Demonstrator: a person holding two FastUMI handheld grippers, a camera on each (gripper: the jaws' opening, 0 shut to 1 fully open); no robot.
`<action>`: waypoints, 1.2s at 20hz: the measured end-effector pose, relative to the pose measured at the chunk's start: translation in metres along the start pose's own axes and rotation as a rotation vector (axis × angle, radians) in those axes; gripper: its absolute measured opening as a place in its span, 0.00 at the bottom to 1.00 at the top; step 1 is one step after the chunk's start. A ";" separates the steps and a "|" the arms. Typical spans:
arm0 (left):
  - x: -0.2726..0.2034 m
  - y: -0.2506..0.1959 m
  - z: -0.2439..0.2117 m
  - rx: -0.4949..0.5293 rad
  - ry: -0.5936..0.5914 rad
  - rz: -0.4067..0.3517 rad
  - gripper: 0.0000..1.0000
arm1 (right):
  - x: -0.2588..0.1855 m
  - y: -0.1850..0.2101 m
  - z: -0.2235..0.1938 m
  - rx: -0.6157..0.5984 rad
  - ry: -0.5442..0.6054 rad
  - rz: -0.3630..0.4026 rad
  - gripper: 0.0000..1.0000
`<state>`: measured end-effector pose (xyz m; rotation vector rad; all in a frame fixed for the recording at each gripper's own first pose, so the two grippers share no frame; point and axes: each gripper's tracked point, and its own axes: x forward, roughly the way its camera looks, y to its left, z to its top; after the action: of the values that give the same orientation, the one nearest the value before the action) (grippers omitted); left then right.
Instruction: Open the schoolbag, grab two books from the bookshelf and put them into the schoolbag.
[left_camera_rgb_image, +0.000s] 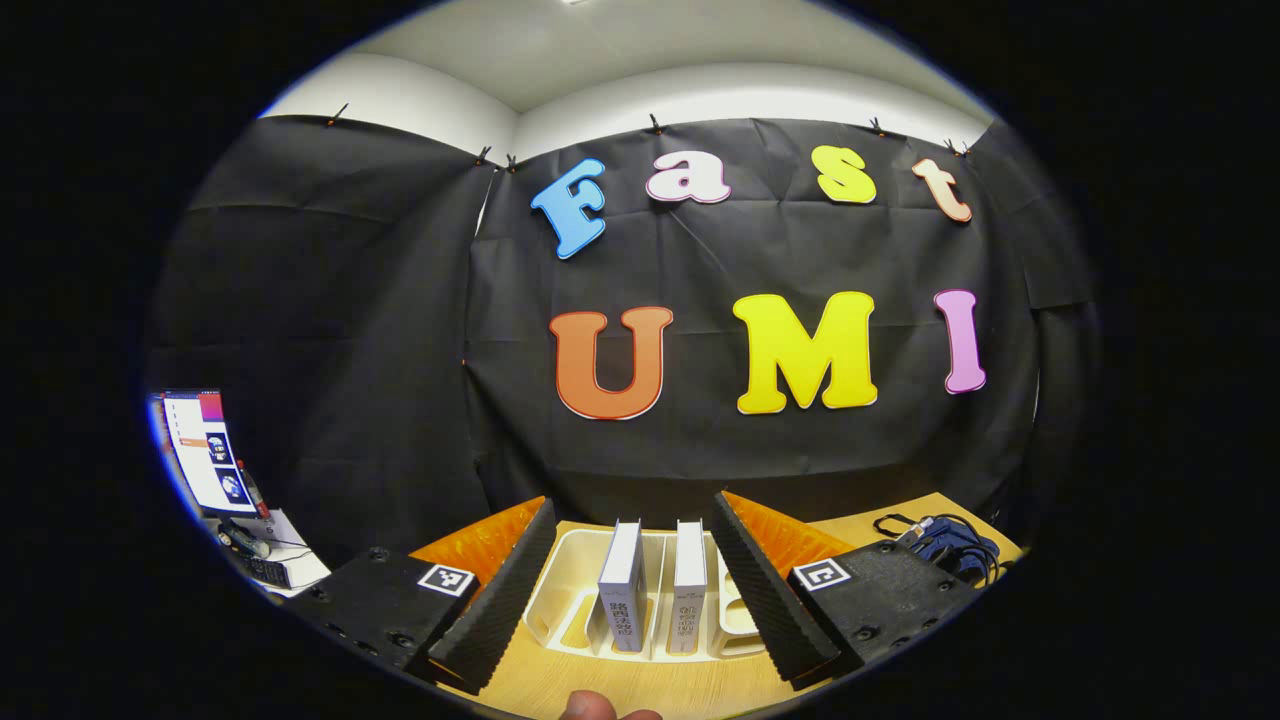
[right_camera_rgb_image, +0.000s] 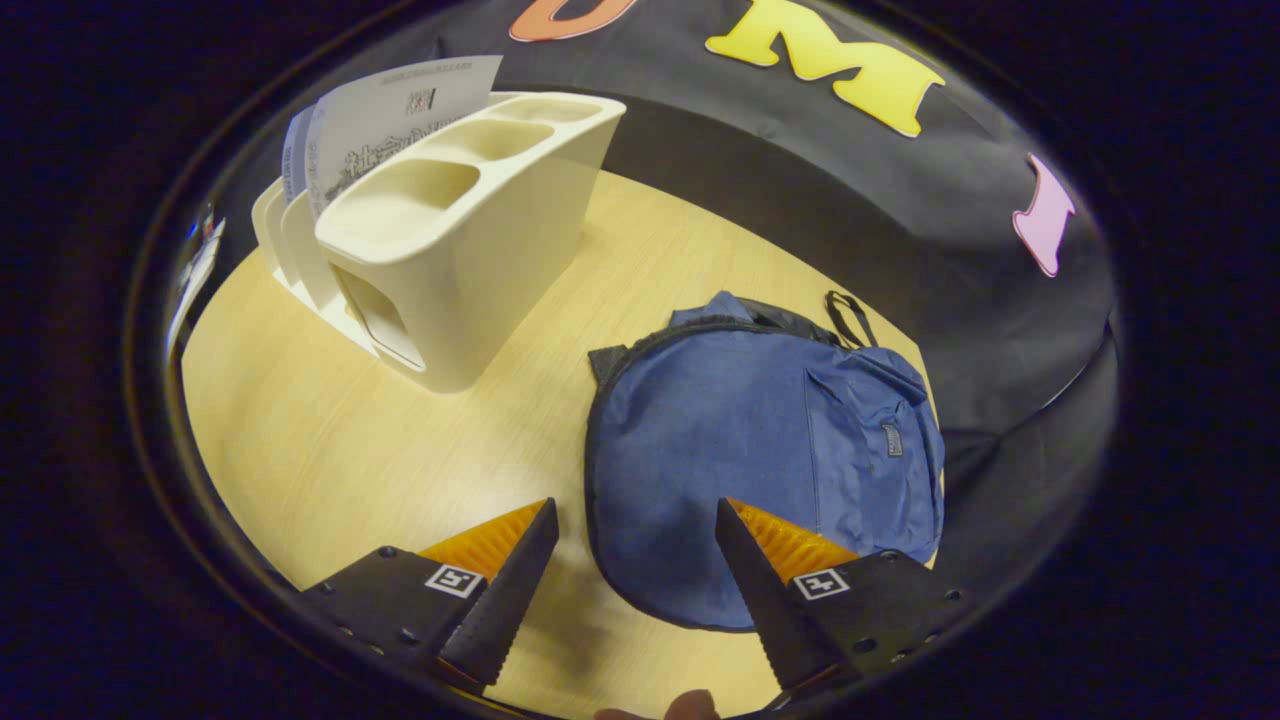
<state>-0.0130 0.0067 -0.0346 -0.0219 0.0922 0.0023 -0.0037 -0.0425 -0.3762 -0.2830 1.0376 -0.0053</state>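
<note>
Left gripper view
Left gripper (left_camera_rgb_image: 634, 590): level, aimed at the booth's back wall, fingers spread wide with nothing between them.
Bookshelf (left_camera_rgb_image: 570, 590): a cream rack on the wooden table (left_camera_rgb_image: 600, 685), straight ahead between the fingers.
Two books (left_camera_rgb_image: 624, 585): upright in the rack's slots, side by side, spines facing the camera (text too small to read).
Cables (left_camera_rgb_image: 945, 545): a dark bundle on the table's far right.
Monitor (left_camera_rgb_image: 205, 450): at far left, beside a side surface with small items.

Right gripper view
Right gripper (right_camera_rgb_image: 634, 575): tilted down over the table, fingers parted and empty, tips above the bag's near edge.
Schoolbag (right_camera_rgb_image: 760, 450): blue, lying flat, zip appears closed, straps at its far end.
Bookshelf: to the left of the bag, well apart, books standing in its far slots.
</note>
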 end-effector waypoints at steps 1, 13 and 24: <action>0.000 0.000 -0.002 -0.003 0.004 0.003 0.99 | 0.005 0.002 -0.003 -0.013 0.011 -0.007 0.96; 0.000 -0.008 -0.016 -0.046 0.049 0.006 0.99 | 0.037 -0.014 -0.007 0.026 0.106 -0.036 0.83; 0.007 -0.020 -0.038 -0.073 0.114 -0.026 1.00 | 0.016 -0.025 0.007 0.145 0.116 0.039 0.01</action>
<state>-0.0093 -0.0142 -0.0723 -0.0957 0.2061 -0.0221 0.0140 -0.0674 -0.3801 -0.1313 1.1515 -0.0622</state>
